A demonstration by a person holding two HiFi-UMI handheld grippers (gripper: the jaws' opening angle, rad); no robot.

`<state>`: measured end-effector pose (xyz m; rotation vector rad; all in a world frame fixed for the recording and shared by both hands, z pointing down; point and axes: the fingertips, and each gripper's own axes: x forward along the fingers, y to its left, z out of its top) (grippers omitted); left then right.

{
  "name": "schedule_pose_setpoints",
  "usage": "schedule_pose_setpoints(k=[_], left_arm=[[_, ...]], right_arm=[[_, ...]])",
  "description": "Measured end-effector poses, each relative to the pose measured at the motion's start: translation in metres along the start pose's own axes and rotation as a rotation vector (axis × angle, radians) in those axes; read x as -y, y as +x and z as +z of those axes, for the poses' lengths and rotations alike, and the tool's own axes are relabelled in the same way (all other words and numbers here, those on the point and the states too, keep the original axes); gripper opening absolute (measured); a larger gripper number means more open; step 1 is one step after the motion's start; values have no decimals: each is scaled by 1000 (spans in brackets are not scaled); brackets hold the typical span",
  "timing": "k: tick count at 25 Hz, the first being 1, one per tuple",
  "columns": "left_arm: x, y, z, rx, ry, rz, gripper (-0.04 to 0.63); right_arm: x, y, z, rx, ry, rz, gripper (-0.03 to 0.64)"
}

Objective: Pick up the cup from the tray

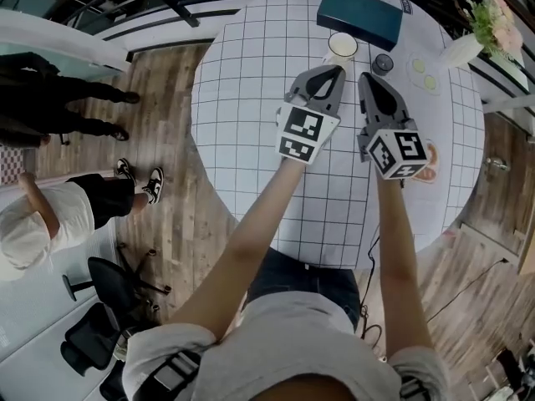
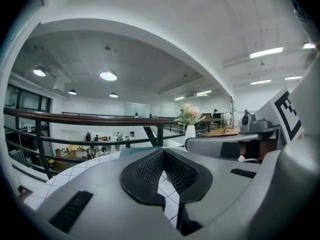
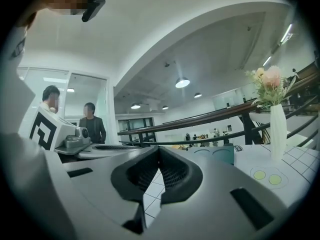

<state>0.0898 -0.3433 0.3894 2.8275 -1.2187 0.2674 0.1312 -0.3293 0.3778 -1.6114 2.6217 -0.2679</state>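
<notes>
In the head view a cream cup [image 1: 342,47] stands on the white gridded round table [image 1: 251,98], just in front of a dark teal tray [image 1: 359,15]. My left gripper [image 1: 338,69] is raised over the table with its tip close below the cup in the picture, jaws shut and empty. My right gripper [image 1: 366,78] hangs beside it, also shut and empty. In the left gripper view the black pads [image 2: 150,171] meet at the left gripper's tip [image 2: 163,151]. The right gripper view shows the right gripper [image 3: 159,149] closed too. Neither gripper view shows the cup.
A small dark round object [image 1: 384,63], a white mat with two green dots [image 1: 425,72] and a white vase of flowers [image 1: 465,47] stand at the table's far right. A pinkish thing [image 1: 431,164] peeks out beside the right gripper. People [image 1: 42,224] stand on the wooden floor at left.
</notes>
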Motion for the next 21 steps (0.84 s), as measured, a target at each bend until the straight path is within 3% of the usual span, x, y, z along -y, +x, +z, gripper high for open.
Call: schedule_pose_setpoints(k=[21], left_arm=[[18, -50, 6, -2, -15, 38, 8]], right_arm=[[-35, -48, 16, 44, -28, -25, 8]])
